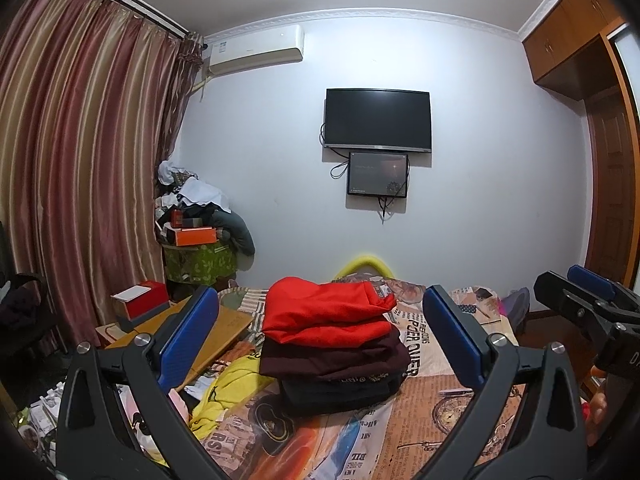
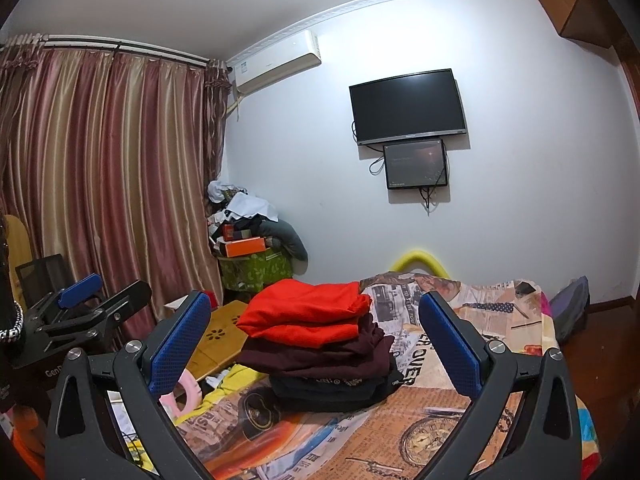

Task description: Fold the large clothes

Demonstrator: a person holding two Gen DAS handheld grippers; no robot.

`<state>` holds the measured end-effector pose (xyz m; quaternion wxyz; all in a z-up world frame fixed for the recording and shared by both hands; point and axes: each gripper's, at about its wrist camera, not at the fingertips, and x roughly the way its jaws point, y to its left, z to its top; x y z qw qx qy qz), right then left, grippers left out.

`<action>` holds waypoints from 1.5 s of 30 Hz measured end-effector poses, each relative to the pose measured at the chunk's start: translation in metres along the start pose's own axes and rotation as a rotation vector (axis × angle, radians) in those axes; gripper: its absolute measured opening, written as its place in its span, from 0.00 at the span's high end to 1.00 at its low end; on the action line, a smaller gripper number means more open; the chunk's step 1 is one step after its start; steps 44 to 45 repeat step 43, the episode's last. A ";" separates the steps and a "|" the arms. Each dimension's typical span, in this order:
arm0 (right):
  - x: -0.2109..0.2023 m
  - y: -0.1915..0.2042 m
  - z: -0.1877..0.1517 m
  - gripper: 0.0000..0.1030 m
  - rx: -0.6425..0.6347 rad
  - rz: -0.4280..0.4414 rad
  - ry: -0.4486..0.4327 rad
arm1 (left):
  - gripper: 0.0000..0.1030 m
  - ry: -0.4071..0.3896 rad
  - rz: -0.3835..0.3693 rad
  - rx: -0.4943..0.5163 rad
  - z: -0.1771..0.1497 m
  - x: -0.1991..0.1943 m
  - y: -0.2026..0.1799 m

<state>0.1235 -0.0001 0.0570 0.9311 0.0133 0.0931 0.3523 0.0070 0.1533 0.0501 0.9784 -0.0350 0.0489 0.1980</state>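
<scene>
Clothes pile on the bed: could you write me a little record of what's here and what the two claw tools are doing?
top layer: red garment, folded
middle layer: maroon garment, folded
bottom layer: black garment, folded
stack rests on: printed bedspread
beside stack: yellow garment, crumpled, unfolded
left gripper: open, empty, apart from stack
right gripper: open, empty, apart from stack

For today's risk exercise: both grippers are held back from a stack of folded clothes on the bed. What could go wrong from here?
1. The red top overhangs the dark layers to the left and sits unevenly; a nudge from the open left gripper could slide it off the stack.
2. The yellow garment lies crumpled against the stack's base; pulling it out may drag the bottom layer.
3. The right gripper, also open, points at the stack and could snag a fold.
</scene>
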 end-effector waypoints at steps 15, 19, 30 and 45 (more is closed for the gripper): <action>0.003 0.002 0.001 0.00 0.001 -0.008 0.014 | 0.01 0.022 -0.039 -0.007 0.001 0.004 -0.003; 0.003 0.002 0.001 0.00 0.002 -0.011 0.017 | 0.01 0.027 -0.049 -0.004 0.001 0.007 -0.003; 0.004 0.001 0.001 0.00 0.004 -0.016 0.022 | 0.01 0.043 -0.072 -0.006 -0.001 0.013 -0.002; 0.009 -0.002 -0.002 0.00 0.013 -0.024 0.041 | 0.01 0.063 -0.075 -0.019 -0.005 0.024 0.002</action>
